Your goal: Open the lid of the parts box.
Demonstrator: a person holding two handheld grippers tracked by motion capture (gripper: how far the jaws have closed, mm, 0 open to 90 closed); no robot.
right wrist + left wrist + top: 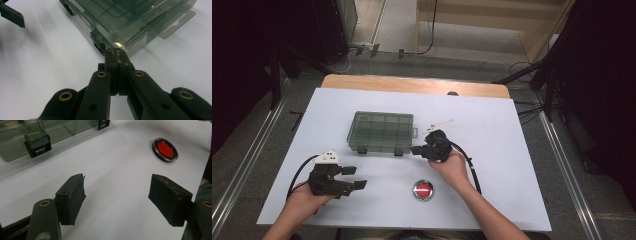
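We see clear compartment box lying flat on white table, mid-table, lid shut. Its long axis runs left-right across table; two black latches face person's side.

Our right gripper sits at box's near right corner, pointing left toward right latch, hand behind it, forearm angled in from lower right. Its jaws are pressed together, nothing between them, tips just at latch.

Our left gripper rests low near left table edge, pointing right, jaws spread wide, empty.

Red round button lies near front edge, between hands.
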